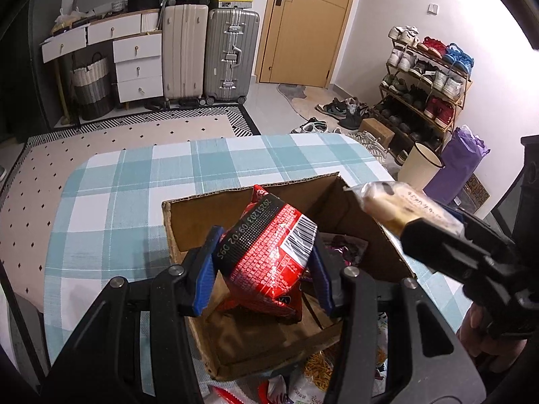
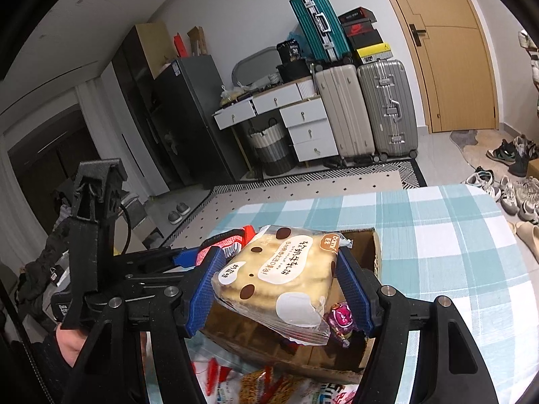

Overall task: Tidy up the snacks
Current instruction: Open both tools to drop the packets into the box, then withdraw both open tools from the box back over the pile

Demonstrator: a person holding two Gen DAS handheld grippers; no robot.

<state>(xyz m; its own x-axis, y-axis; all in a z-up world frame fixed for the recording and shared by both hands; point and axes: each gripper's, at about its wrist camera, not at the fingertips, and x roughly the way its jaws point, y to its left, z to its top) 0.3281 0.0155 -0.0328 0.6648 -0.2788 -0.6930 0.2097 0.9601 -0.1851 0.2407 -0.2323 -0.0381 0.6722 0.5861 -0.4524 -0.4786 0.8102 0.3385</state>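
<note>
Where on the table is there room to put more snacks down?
The checked tablecloth lies bare between the cardboard box and the table's far edge, and to the box's left. It is crowded at the near edge, where loose snack packets pile up, and both grippers hold packets over the box.

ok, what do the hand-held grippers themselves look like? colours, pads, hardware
Both match: the left hand-held gripper and right hand-held gripper have matte black, angular linkage arms with round silver pivot pins and blue ribbed pads on the fingers. In the right wrist view, a thin black cable loops beside the left unit's body. A bare hand shows under each; no sleeves or markings are discernible.
</note>
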